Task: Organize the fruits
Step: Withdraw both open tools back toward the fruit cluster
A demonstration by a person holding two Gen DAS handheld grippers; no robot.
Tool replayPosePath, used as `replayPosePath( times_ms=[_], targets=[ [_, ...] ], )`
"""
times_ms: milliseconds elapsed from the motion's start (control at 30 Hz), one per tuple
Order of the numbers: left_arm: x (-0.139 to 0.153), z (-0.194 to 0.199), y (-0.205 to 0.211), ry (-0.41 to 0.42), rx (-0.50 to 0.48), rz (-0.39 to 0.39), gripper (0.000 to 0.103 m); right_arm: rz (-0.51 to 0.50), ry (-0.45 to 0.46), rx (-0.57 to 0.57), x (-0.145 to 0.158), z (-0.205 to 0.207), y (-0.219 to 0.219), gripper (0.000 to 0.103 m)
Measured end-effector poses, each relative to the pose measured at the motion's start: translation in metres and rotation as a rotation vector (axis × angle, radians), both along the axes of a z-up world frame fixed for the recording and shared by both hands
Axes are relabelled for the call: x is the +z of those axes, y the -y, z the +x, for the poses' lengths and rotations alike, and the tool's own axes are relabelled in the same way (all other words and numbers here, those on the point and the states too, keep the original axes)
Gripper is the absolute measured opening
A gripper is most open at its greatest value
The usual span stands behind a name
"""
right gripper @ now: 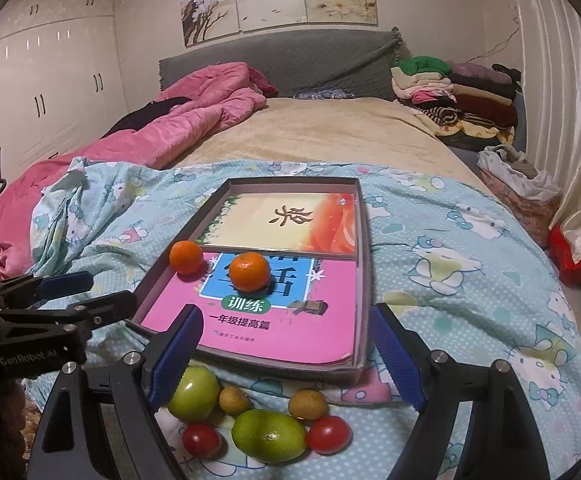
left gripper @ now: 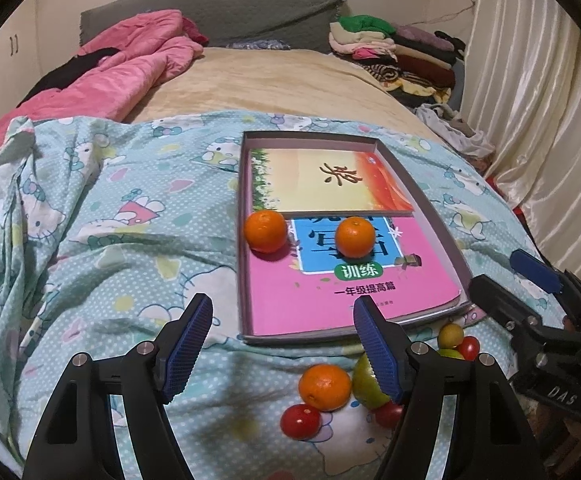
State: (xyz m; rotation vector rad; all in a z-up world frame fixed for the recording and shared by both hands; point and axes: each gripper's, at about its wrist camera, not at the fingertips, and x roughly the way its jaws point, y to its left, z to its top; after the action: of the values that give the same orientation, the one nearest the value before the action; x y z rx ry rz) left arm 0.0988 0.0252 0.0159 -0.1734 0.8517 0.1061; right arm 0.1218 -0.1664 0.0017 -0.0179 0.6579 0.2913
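Both tongs stand wide with nothing between the pads: the left gripper tilts down over the sheet, the right gripper beside it, angled at the tray's near edge. The sheet covers a bed, with pink quilt behind it. Two oranges sit in the tray on a book. Loose fruit lies on the sheet just before the tray.

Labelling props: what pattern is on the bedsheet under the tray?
Light blue cartoon-cat print bedsheet with white dots; right wrist view shows it best.
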Motion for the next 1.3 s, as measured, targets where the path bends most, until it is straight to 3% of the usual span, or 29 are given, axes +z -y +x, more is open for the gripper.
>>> replayPosePath(
  times_ms=[633, 1300],
  targets=[
    [-0.001, -0.019, -0.022, -0.026, 0.029, -0.008, 0.075, 0.028, -0.022, -0.046, 0.001, -0.011, 0.017, 0.085],
    [-0.01, -0.037, -0.007, -0.071, -0.024, 0.016, 0.075, 0.036, -0.1, -0.047, -0.012, -0.031, 0.005, 0.085]
  ],
)
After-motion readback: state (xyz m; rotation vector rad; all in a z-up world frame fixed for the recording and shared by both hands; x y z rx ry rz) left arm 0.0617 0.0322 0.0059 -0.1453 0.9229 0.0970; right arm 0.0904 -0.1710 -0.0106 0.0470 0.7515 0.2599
